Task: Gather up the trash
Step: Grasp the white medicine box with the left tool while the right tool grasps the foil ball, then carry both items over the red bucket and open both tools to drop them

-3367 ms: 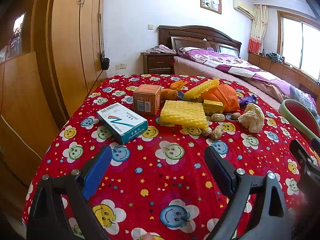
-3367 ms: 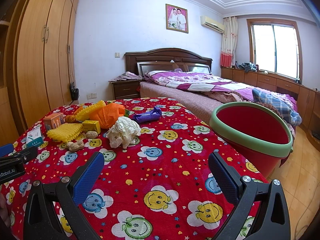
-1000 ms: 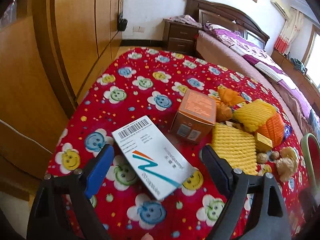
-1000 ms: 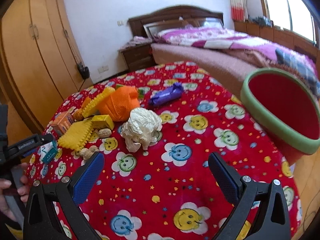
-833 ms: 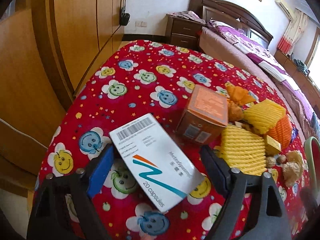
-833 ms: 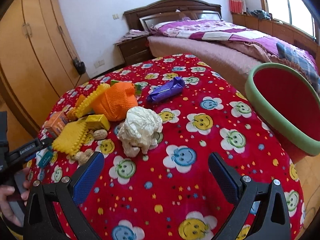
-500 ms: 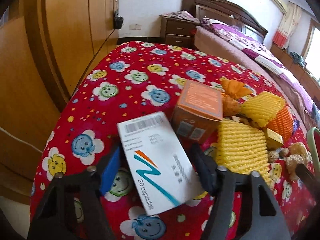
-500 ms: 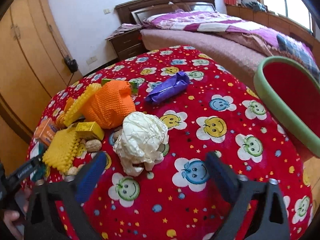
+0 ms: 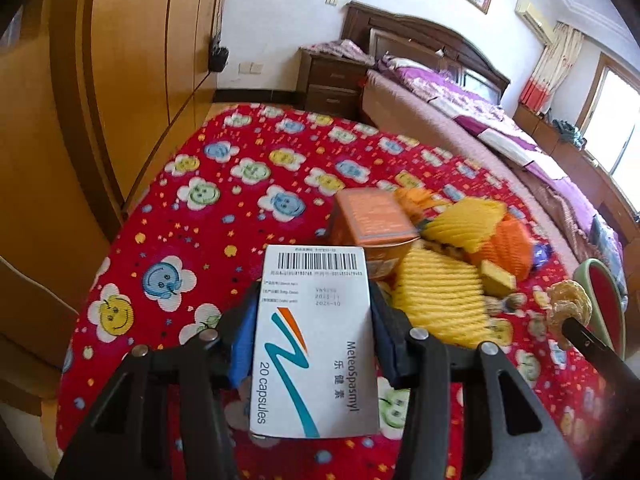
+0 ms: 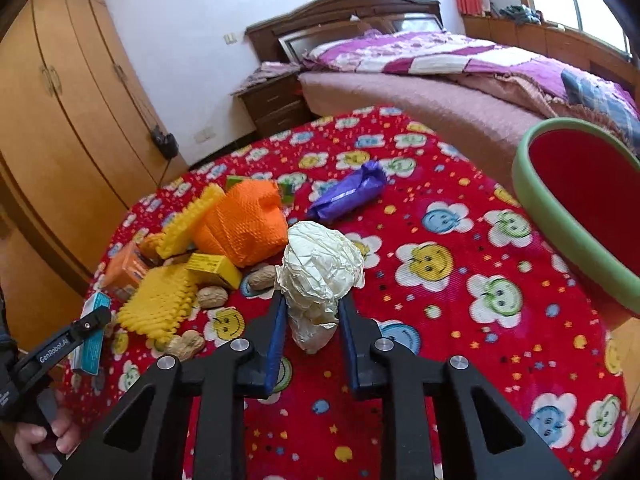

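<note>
left gripper [image 9: 314, 344] clamped on white capsule box [image 9: 314, 344], by the table's wardrobe-side edge | right gripper [image 10: 312, 316] pinching crumpled paper ball [image 10: 320, 268] mid-table | red bin [image 10: 576, 204] at bed-side edge

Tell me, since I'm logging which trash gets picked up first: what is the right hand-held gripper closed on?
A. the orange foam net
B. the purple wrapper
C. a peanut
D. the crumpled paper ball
D: in the right wrist view, the right hand-held gripper has its blue fingers pressed against both sides of the crumpled paper ball, while the purple wrapper lies apart on the tablecloth.
</note>
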